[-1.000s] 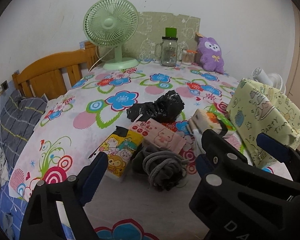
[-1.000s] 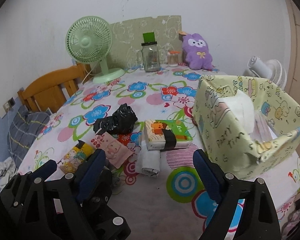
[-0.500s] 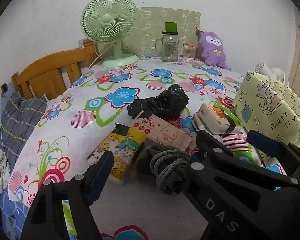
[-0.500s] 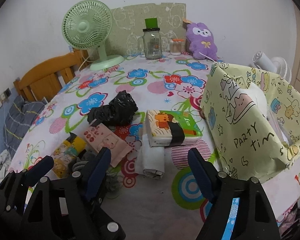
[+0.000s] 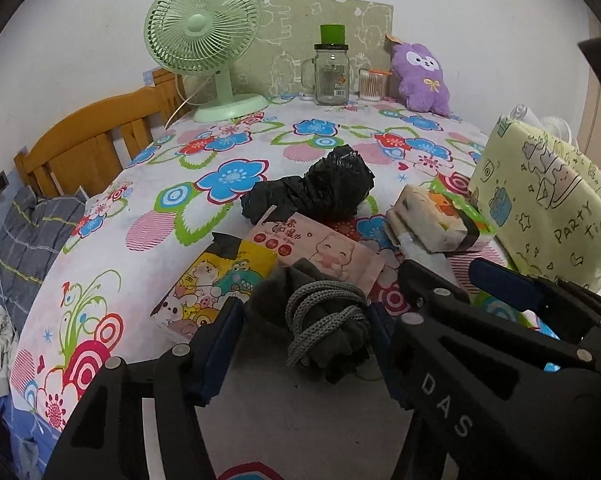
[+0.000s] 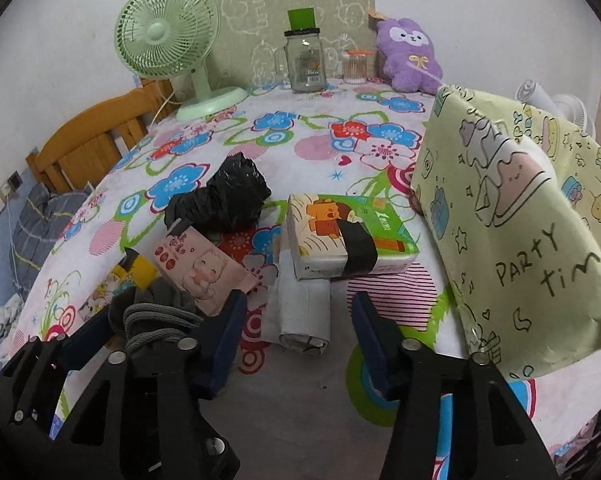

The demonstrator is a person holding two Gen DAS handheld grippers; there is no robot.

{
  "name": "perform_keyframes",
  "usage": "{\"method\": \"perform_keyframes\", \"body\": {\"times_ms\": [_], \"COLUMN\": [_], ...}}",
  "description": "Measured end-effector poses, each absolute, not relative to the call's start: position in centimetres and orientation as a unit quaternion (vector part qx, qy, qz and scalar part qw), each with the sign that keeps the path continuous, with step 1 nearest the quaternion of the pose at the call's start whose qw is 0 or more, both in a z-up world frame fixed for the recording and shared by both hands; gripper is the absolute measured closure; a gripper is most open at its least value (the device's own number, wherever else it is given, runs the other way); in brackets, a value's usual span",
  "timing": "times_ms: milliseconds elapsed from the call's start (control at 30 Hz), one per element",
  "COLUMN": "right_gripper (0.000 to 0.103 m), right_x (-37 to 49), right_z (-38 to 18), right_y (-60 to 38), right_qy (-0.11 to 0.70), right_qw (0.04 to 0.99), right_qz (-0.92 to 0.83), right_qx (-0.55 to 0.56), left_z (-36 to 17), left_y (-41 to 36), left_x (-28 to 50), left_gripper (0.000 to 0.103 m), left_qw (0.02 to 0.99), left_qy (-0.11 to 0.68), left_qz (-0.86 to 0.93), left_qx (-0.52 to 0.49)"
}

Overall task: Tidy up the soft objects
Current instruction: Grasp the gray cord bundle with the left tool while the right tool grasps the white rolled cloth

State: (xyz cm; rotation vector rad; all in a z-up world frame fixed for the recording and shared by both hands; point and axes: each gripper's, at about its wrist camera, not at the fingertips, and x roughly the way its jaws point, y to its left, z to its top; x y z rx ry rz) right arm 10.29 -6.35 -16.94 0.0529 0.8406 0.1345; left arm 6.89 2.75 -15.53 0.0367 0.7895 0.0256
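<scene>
A dark grey cloth bundle (image 5: 324,320) wound with a knitted cord lies near the table's front edge. My left gripper (image 5: 304,332) is closing on it, and both blue pads touch its sides. Just to the right, a white folded cloth (image 6: 304,312) lies in front of a tissue pack (image 6: 340,236) with a black band. My right gripper (image 6: 300,328) is closing around the white cloth, with gaps left on both sides. Behind them lie a pink wipes pack (image 5: 320,248), a yellow cartoon pack (image 5: 220,276) and a crumpled black bag (image 5: 316,196).
A yellow-green paper box (image 6: 520,220) marked "Party Time" stands close on the right. At the back of the flowered tablecloth (image 5: 160,200) stand a green fan (image 5: 204,40), a glass jar (image 5: 331,72) and a purple plush (image 5: 420,76). A wooden frame (image 5: 92,140) lies to the left.
Both pairs of jaws have narrowed. The left fingers have come in against the grey bundle. The right gripper has sunk forward, so the white cloth now lies between its fingers.
</scene>
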Motion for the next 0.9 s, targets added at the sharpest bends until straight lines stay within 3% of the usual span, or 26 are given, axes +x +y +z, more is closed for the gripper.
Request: {"method": "perform_keyframes", "body": {"times_ms": [100, 267, 900], "right_gripper": [0.056, 0.074, 0.079], "right_x": [10.8, 10.9, 9.5], "right_z": [-17.7, -17.7, -15.6], "right_y": [-6.6, -6.5, -6.2], "right_qy": [0.426, 0.428, 0.406], "right_qw": [0.901, 0.901, 0.909], "right_qz": [0.068, 0.065, 0.088], "right_qx": [0.034, 0.028, 0.028], "left_z": [-15.8, -15.9, -14.1], "left_y": [2.5, 2.4, 3.0], "left_x": [7.1, 7.1, 5.8], "left_gripper": [0.038, 0.039, 0.049], "left_qw": [0.922, 0.921, 0.926], "left_qy": [0.386, 0.388, 0.377], "left_qz": [0.018, 0.018, -0.007], "left_qx": [0.031, 0.035, 0.006]}}
